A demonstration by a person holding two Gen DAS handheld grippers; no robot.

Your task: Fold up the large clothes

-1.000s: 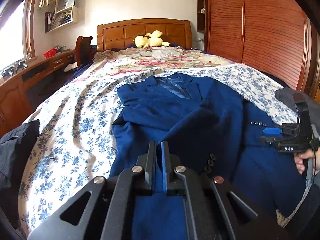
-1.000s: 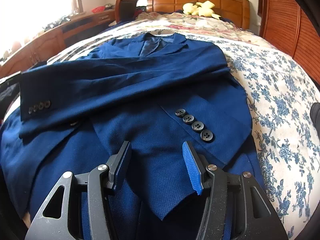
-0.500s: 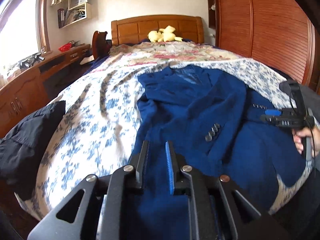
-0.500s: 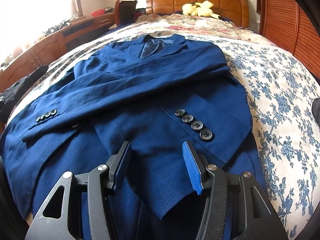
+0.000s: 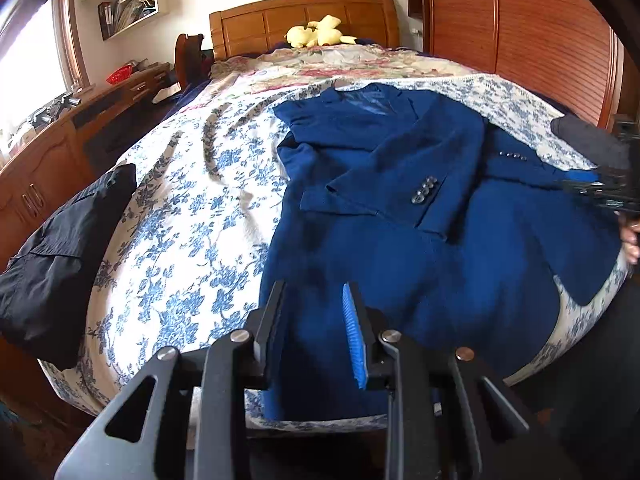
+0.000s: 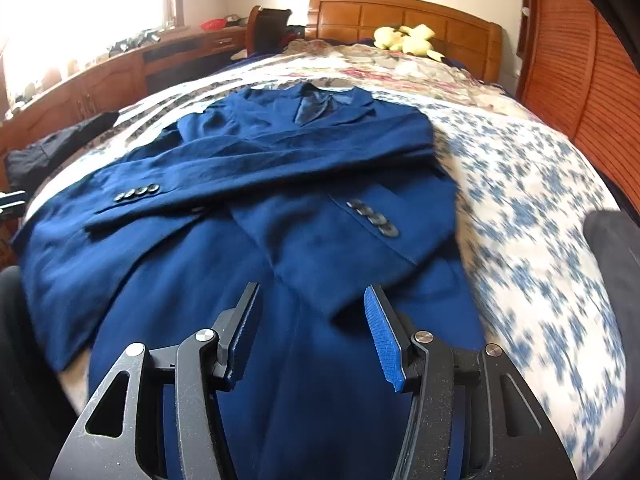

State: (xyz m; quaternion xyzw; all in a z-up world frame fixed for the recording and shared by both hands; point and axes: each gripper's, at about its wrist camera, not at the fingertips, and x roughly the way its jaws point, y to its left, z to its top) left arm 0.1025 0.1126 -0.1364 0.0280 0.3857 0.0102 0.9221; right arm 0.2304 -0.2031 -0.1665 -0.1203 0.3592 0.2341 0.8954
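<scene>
A dark blue suit jacket lies front up on the bed, collar toward the headboard, both sleeves folded across its chest; it fills the middle of the right wrist view. My left gripper is open and empty, hovering over the jacket's lower left hem near the foot of the bed. My right gripper is open and empty above the jacket's lower front, below the buttoned cuff. The right gripper also shows at the right edge of the left wrist view.
The bed has a blue floral cover. A black garment lies at its left edge. A yellow plush toy sits by the wooden headboard. A wooden desk runs along the left and a wardrobe on the right.
My left gripper has opened, let go of the jacket sleeve and drawn back toward the foot of the bed. The right gripper has pulled back slightly and stays open.
</scene>
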